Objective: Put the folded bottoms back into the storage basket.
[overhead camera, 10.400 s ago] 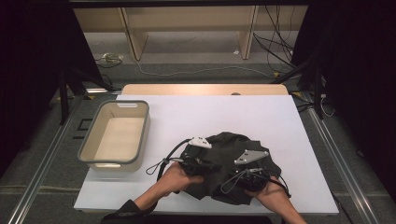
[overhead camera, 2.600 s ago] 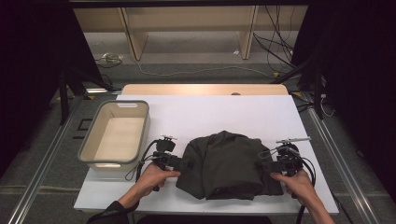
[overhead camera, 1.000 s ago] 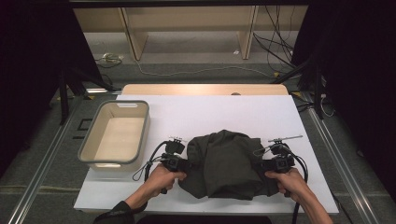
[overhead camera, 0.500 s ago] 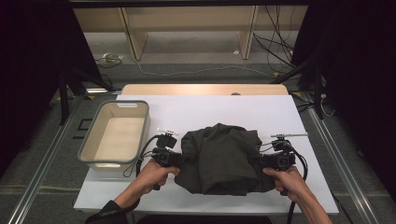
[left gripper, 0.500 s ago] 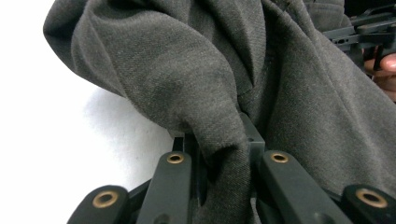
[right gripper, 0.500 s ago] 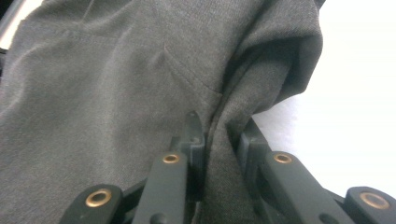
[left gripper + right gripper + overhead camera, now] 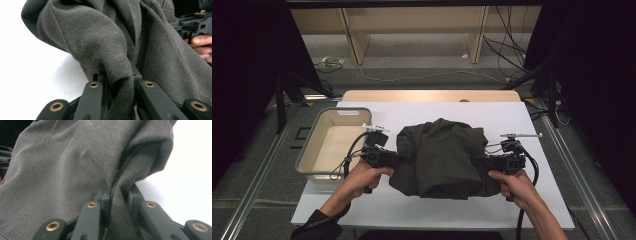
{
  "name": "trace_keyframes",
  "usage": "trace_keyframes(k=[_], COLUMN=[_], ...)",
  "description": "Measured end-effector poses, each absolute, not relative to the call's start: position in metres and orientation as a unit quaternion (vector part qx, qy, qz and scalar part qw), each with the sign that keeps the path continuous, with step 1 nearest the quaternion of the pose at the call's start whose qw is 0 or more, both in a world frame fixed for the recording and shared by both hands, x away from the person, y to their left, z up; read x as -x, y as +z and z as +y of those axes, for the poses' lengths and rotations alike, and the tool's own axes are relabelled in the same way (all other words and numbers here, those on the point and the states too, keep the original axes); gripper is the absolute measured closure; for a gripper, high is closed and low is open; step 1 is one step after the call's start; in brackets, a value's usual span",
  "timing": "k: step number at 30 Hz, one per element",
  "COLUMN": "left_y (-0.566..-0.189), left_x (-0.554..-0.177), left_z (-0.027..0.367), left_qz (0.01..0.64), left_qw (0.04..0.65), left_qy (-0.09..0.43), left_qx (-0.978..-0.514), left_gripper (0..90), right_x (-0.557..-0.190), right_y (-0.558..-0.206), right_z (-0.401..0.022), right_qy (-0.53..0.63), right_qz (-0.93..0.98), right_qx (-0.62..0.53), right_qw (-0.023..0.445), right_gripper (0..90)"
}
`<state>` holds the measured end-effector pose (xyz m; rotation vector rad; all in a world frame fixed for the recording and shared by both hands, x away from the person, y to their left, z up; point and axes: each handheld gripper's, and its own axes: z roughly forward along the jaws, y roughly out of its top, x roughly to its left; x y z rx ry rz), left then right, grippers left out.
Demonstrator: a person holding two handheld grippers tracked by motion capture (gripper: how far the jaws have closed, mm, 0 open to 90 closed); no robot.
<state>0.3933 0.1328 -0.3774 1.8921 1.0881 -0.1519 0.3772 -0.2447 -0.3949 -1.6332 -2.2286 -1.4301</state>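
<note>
Item: dark grey-green garment (image 7: 439, 157), a soft woven cloth with stitched seams, bunched into a loose mound. I take the beige bin (image 7: 314, 162) as my landmark. The garment is to the right of the bin, near it but not touching, over the white table top (image 7: 512, 112). Its upper folds bulge up and its lower hem sags toward the table edge nearest me.

Item: my left gripper (image 7: 393, 159), in my left hand (image 7: 362, 176). It sits between the bin and the garment, just beside the bin's right wall. The jaws are drawn close together and pinch a fold at the garment's left edge; in the left gripper view (image 7: 120, 85) the cloth is squeezed into a narrow ridge between my two black jaws.

Item: my right gripper (image 7: 482, 162), in my right hand (image 7: 517, 186). It is well apart from the bin, on the far side of the garment. The jaws are likewise nearly closed and clamped on a fold at the garment's right edge; the right gripper view (image 7: 117, 195) shows the fabric pressed between them, a seam running just above.

Item: the cables (image 7: 351, 155) from the left gripper loop over the bin's right rim.
</note>
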Motion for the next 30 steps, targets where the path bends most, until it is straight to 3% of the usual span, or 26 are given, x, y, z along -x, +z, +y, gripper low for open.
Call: trace_keyframes(k=[12,30], left_y=[-0.346,-0.321], left_x=[-0.406,-0.416], left_z=[0.161,0.222], left_qz=[0.441,0.481], left_qw=[0.475,0.509], left_qy=[-0.039,-0.008], left_qx=[-0.761,-0.714], left_gripper=[78.6,78.3], right_x=[-0.403,-0.437], right_y=[-0.364,-0.316], right_z=[-0.217,-0.154], right_qy=[-0.482,-0.476], right_qz=[-0.719,-0.748], right_qx=[0.501,0.462], right_qw=[0.011,-0.018], right_gripper=[77.9,77.7])
